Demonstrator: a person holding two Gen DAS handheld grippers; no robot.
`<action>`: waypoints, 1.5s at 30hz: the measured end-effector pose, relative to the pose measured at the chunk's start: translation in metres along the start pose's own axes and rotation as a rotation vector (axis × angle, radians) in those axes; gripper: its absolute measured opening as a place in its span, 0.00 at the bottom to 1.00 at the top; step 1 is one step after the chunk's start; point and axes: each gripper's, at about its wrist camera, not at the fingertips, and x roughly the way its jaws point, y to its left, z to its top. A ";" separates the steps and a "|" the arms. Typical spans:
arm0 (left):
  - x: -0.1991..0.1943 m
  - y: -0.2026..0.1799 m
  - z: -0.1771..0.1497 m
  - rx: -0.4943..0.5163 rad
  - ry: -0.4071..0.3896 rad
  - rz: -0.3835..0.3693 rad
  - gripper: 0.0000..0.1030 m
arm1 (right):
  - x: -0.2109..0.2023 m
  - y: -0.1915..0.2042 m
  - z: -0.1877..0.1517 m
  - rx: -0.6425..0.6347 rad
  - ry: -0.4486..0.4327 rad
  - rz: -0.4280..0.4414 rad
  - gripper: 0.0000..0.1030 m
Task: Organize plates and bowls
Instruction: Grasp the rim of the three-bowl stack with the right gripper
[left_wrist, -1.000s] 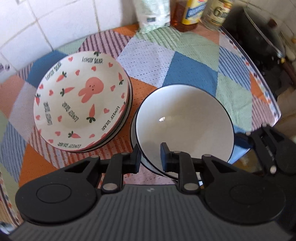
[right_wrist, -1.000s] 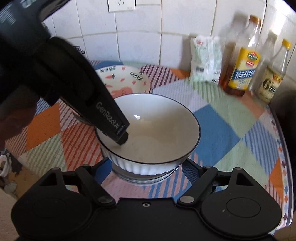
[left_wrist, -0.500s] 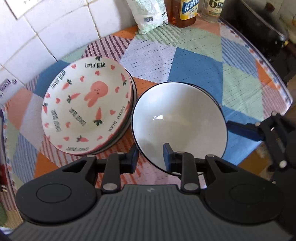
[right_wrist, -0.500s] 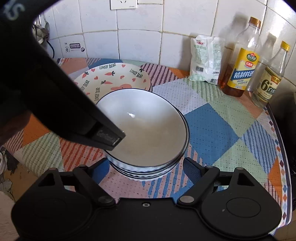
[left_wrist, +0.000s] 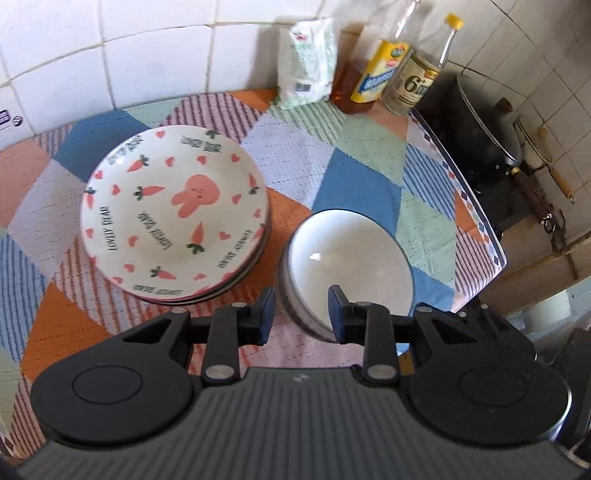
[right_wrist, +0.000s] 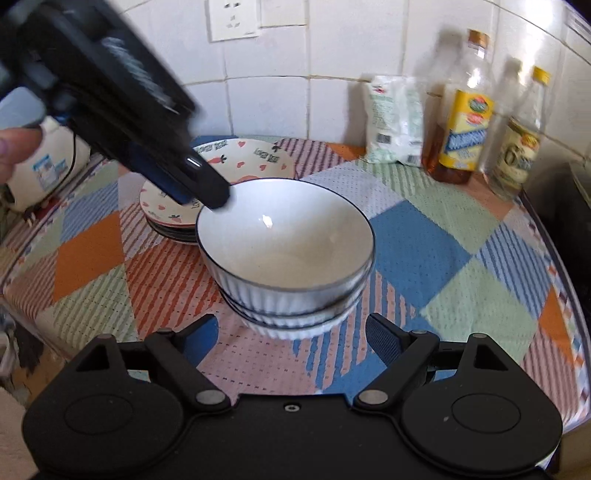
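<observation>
Spread across the counter, a patchwork cloth of orange, blue and green quilted fabric (right_wrist: 424, 236), a soft bed under crockery. At far left, stacked shallow ceramic plates with pink rabbit and carrot print (left_wrist: 173, 214), like sorted with like. Just right of them, nested white ribbed bowls with dark rims (right_wrist: 288, 258), set apart from the plates as a separate pile. At the top bowl's far-left rim, left gripper (left_wrist: 301, 314), jaws narrow but opening, nothing pinched, probably a release. Near edge, right gripper (right_wrist: 291, 336), jaws wide and empty, ready.
</observation>
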 end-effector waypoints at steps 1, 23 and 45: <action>-0.002 0.004 -0.001 -0.004 0.001 -0.002 0.29 | -0.002 0.000 -0.003 0.019 -0.020 0.000 0.87; 0.061 0.037 -0.003 -0.147 0.100 -0.133 0.54 | 0.049 0.006 -0.040 0.129 -0.137 -0.067 0.95; 0.098 0.003 -0.015 -0.079 0.033 -0.080 0.58 | 0.093 0.004 -0.038 0.058 -0.279 0.008 0.99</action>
